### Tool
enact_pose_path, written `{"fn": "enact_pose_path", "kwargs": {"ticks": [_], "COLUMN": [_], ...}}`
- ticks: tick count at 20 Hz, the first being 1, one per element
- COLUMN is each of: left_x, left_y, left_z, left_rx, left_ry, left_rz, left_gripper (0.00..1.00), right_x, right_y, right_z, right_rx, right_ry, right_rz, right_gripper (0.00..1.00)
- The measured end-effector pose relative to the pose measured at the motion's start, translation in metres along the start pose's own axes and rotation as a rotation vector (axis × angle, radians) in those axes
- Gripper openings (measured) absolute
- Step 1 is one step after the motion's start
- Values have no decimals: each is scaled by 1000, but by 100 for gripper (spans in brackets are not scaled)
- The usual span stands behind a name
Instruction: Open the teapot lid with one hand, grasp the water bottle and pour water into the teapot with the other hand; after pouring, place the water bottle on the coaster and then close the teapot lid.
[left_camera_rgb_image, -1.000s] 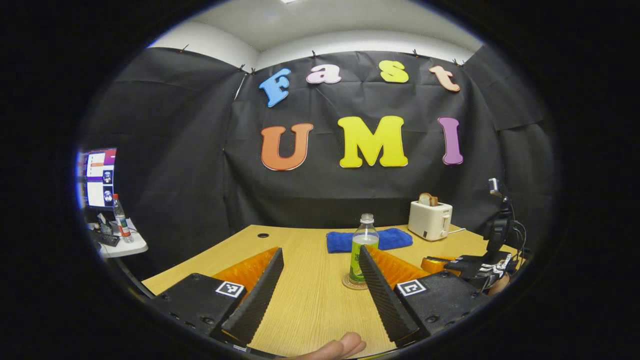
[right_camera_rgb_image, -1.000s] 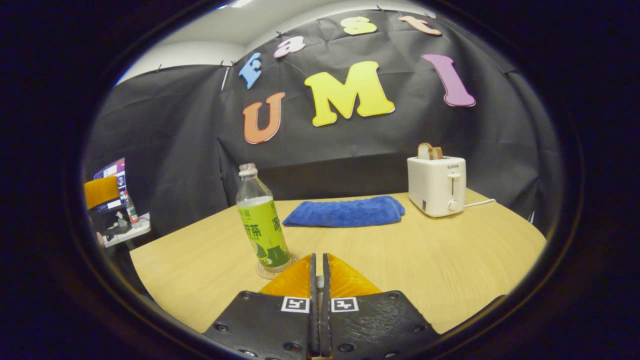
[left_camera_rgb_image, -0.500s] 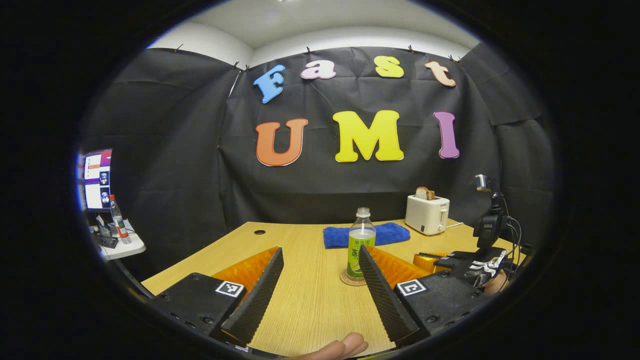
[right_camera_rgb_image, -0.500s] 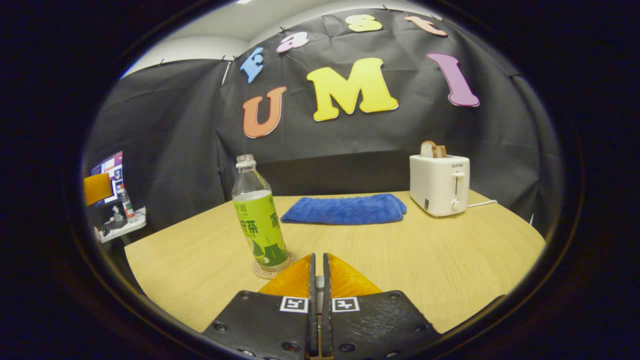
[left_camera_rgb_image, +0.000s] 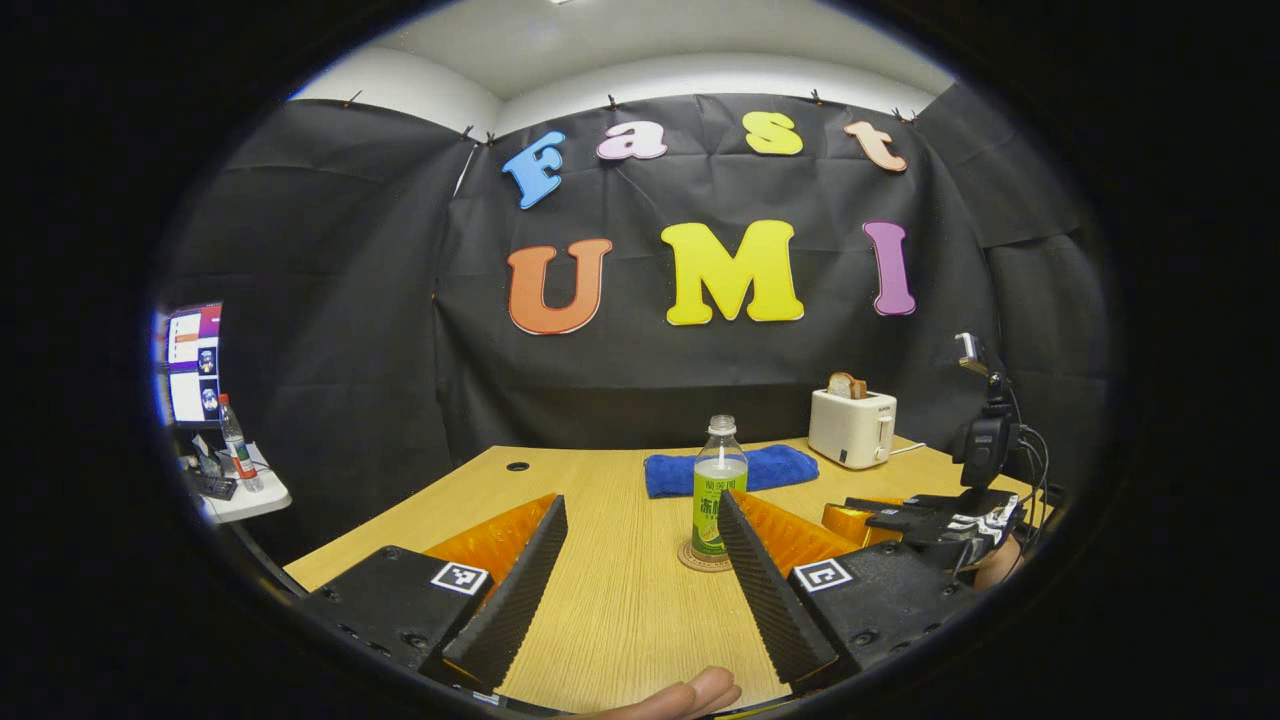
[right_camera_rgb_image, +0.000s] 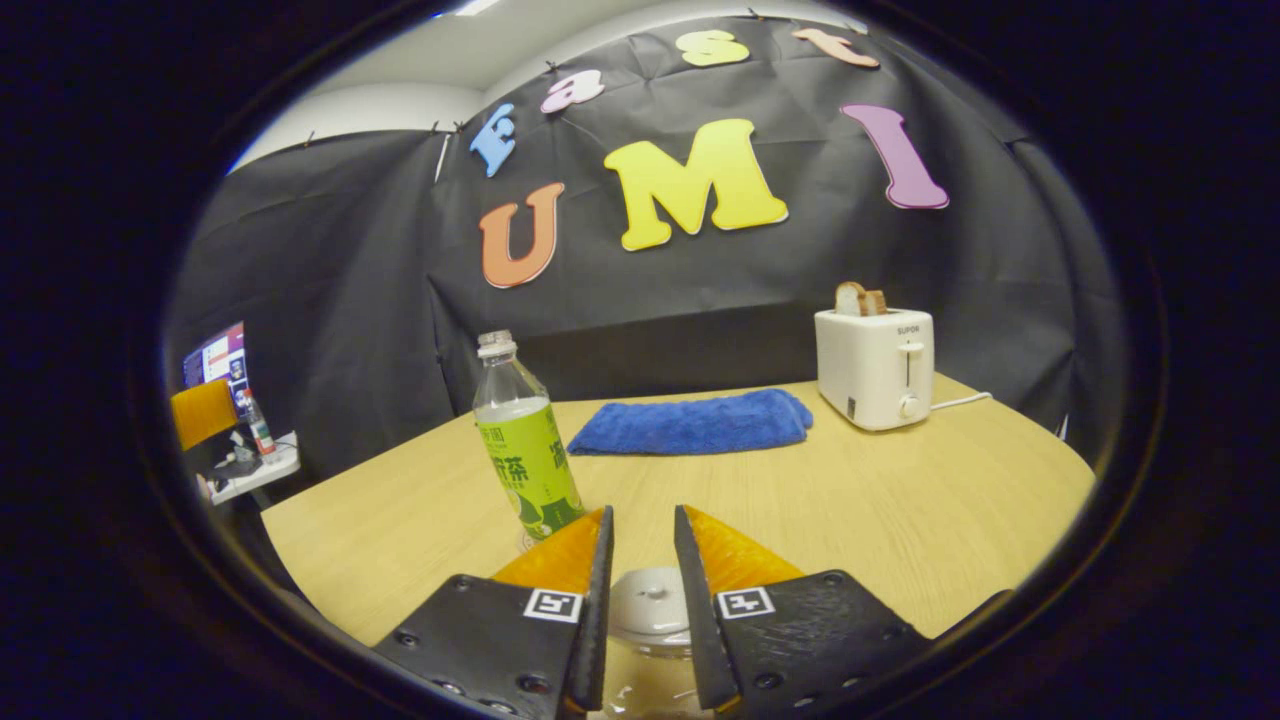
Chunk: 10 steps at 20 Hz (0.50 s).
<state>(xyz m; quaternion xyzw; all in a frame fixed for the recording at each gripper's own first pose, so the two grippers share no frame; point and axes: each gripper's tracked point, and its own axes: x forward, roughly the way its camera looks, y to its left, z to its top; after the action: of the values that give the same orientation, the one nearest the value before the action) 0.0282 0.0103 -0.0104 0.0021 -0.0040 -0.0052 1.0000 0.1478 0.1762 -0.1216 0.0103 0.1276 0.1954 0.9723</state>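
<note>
Newly parted gripper (right_camera_rgb_image: 642, 520), white lid (right_camera_rgb_image: 650, 610)

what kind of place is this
Most likely a staged recording booth, not a real kitchen: black cloth wall draped behind a wooden table, household props such as a toaster and blue towel, and a monitor off to the side.
</note>
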Motion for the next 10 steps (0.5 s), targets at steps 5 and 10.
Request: {"fn": "enact_pose_path", "kwargs": {"ticks": [5,10], "left_x": [-2,-5], "left_y": [3,9], "left_z": [-1,-2], "left_rx": [12,-34], "left_ry": [14,32], "left_rz": [-3,2], "left_gripper": [95,95], "right_x": [-16,-53], "right_y": [-2,-5], "right_z": [15,46], "right_rx": [2,-19], "right_ry": [-22,-82], "right_rz": [-34,-77], "right_gripper": [43,87]}}
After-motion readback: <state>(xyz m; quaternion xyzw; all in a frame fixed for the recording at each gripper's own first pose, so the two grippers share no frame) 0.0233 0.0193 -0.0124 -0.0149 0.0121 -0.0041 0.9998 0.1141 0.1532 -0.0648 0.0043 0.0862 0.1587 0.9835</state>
